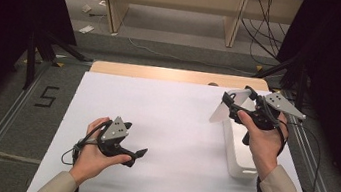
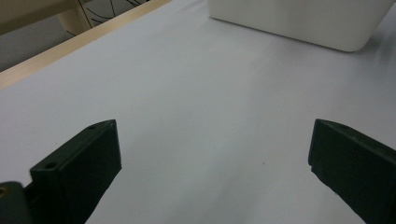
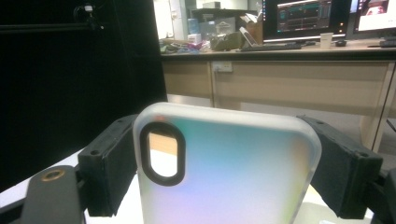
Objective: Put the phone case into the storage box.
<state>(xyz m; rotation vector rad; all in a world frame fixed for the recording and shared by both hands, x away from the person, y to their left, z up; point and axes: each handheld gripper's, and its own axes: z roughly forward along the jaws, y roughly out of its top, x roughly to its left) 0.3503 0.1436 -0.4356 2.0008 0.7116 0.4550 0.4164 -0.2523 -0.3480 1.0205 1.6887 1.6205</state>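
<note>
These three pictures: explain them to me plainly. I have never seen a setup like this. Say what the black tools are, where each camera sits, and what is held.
A person holds a hand-operated two-jaw gripper in each hand. The high view looks down on a white table. The other two cameras ride on the grippers and look along their black jaws. The left gripper rests low over the table, jaws open and empty. The right gripper is raised above a white bin and clamps a translucent phone case by its two side edges; the case has an oval camera cutout.
</note>
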